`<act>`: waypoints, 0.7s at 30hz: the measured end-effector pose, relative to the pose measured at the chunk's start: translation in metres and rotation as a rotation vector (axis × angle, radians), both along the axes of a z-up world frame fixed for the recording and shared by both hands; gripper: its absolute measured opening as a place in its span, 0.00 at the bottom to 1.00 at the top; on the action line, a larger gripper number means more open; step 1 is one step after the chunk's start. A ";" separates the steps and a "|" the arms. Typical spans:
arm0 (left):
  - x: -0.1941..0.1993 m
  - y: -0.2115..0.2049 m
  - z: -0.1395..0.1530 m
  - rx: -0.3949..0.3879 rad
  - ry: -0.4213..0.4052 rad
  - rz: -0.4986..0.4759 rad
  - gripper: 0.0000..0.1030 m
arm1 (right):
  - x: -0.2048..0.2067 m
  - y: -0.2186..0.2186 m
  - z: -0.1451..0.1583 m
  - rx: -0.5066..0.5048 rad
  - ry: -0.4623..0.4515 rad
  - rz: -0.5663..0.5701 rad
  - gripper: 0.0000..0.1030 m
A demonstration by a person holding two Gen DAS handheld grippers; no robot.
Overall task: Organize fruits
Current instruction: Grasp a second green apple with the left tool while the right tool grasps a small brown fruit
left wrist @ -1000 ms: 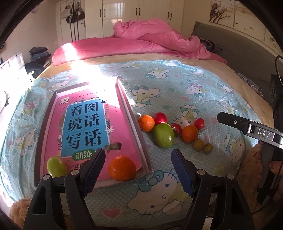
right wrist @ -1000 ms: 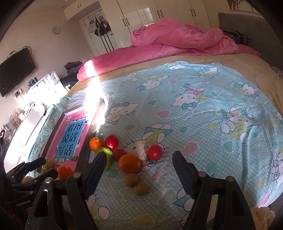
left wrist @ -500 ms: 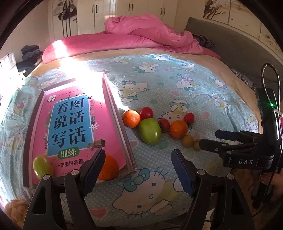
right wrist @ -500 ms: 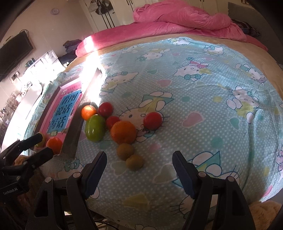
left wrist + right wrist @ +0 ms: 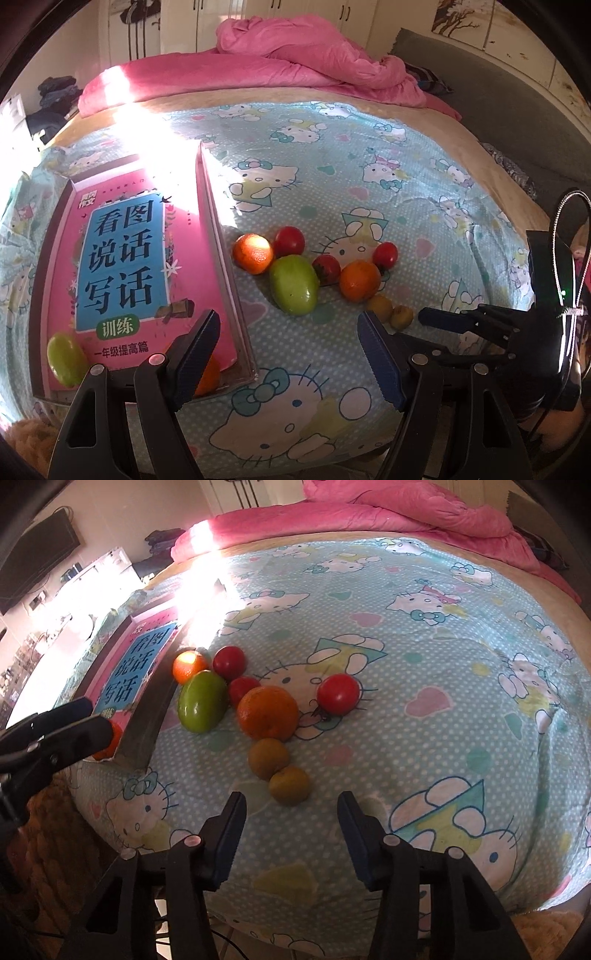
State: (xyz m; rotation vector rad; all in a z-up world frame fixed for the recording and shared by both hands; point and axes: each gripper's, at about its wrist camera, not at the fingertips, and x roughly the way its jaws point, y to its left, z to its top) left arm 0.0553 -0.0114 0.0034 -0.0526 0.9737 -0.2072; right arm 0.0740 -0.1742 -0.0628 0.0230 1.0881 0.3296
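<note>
Right wrist view, nearest first: the right gripper [image 5: 291,814] has its blue pads apart with nothing between them; its jaws have just been closing, and they hang short of the fruit. Just beyond the tips lies a small brownish-green fruit [image 5: 289,785], touching a second brown fruit [image 5: 268,758] behind it; the pair runs in a line slanting far-left. Next comes a large orange [image 5: 267,712], with a red tomato [image 5: 338,694] to its right and a smaller red one [image 5: 242,689] to its left. The green mango [image 5: 202,701] lies with its long axis running near to far, tipped slightly right at the far end. Behind it sit a small orange [image 5: 189,666], washed by glare, and another red tomato [image 5: 229,662].

At the left edge the left gripper [image 5: 85,720] shows side-on, covering part of an orange fruit in the tray [image 5: 140,738].

Left wrist view: the left gripper [image 5: 288,350] stands wide open and empty above the bedsheet [image 5: 332,177]. Its left finger hides most of the orange [image 5: 208,376] in the tray's near corner. A green fruit [image 5: 66,360] lies near-left in the tray, its long axis near to far, on the pink book [image 5: 122,258]. Sun glare blanks the tray's far end. A pink quilt [image 5: 314,62] is heaped at the far end.
</note>
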 end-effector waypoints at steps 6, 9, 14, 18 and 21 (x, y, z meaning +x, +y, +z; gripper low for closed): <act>0.018 -0.004 -0.008 -0.054 0.078 0.000 0.76 | 0.004 0.002 -0.003 0.008 0.003 0.017 0.35; 0.026 -0.004 -0.012 -0.095 0.107 0.013 0.75 | 0.006 0.005 -0.005 0.000 0.006 0.025 0.28; 0.038 -0.008 -0.020 -0.085 0.145 0.026 0.68 | 0.007 0.005 -0.006 -0.003 0.006 0.024 0.24; 0.045 -0.012 -0.028 -0.077 0.178 0.037 0.57 | 0.007 0.001 -0.006 0.016 0.013 0.015 0.23; 0.050 -0.014 -0.032 -0.086 0.188 0.043 0.57 | 0.007 0.001 -0.006 0.017 0.011 0.012 0.23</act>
